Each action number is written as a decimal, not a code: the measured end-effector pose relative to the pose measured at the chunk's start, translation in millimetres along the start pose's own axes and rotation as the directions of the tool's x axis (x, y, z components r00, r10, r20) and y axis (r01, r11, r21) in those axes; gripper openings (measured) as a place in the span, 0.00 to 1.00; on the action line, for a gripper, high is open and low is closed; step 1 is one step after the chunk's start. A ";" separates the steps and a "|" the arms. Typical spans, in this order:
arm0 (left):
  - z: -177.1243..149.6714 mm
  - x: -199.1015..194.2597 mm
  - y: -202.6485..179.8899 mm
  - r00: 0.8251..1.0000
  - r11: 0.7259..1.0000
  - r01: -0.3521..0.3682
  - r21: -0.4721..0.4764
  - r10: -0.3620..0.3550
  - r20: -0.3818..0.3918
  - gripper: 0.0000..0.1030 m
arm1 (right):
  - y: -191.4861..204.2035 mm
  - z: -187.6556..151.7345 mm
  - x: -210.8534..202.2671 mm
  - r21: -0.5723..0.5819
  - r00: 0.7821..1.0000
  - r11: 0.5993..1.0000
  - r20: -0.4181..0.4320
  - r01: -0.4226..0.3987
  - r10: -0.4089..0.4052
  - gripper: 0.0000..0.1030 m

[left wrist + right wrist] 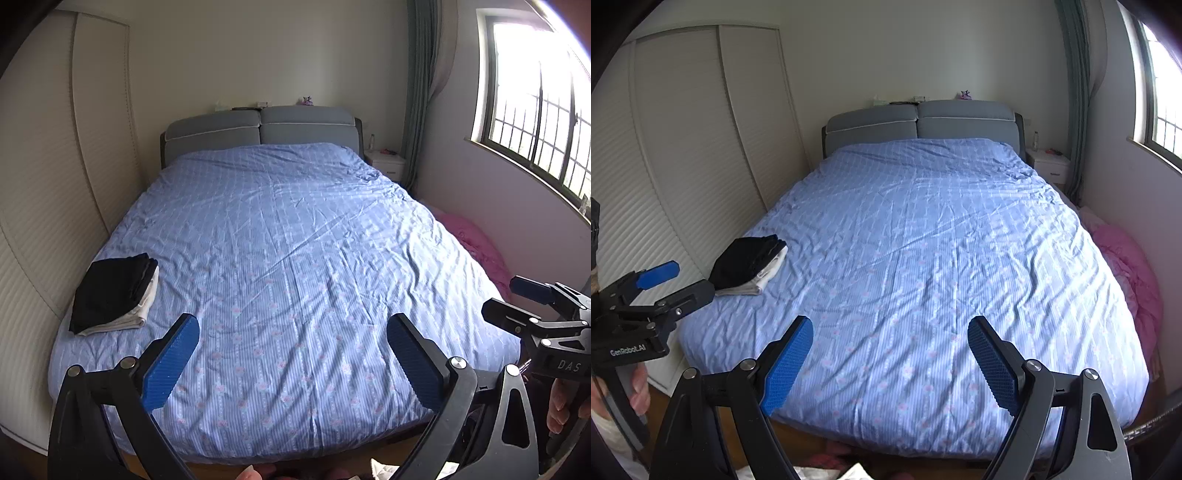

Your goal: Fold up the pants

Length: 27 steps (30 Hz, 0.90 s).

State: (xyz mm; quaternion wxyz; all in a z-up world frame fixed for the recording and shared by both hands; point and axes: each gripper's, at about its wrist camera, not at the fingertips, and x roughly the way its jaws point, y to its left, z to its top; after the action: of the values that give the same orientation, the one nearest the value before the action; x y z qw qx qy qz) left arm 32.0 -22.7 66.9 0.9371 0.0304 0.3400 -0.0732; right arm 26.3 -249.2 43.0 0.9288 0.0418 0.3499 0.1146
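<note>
A folded stack of clothes, black pants on top of a white garment, lies at the left edge of the bed; it shows as the black pants over white cloth in the right wrist view too. My left gripper hangs open over the foot of the bed, nothing between its blue pads. My right gripper is also open and empty above the foot of the bed. Each gripper appears at the edge of the other's view: the right gripper, the left gripper.
The bed has a wrinkled blue patterned cover and a grey headboard. A white wardrobe stands close on the left. A pink bundle lies on the floor at the right. A nightstand and a window are at the right.
</note>
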 end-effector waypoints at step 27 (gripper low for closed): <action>5.9 5.6 1.3 1.000 1.000 -0.012 0.009 0.012 0.016 1.00 | -2.2 7.9 1.5 0.007 1.000 1.000 0.009 -0.003 0.003 0.84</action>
State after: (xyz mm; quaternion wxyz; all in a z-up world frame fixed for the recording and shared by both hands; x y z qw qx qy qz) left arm 40.1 -22.8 67.8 0.9400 0.0360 0.3322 -0.0693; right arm 33.0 -251.0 47.7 0.9301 0.0461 0.3459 0.1147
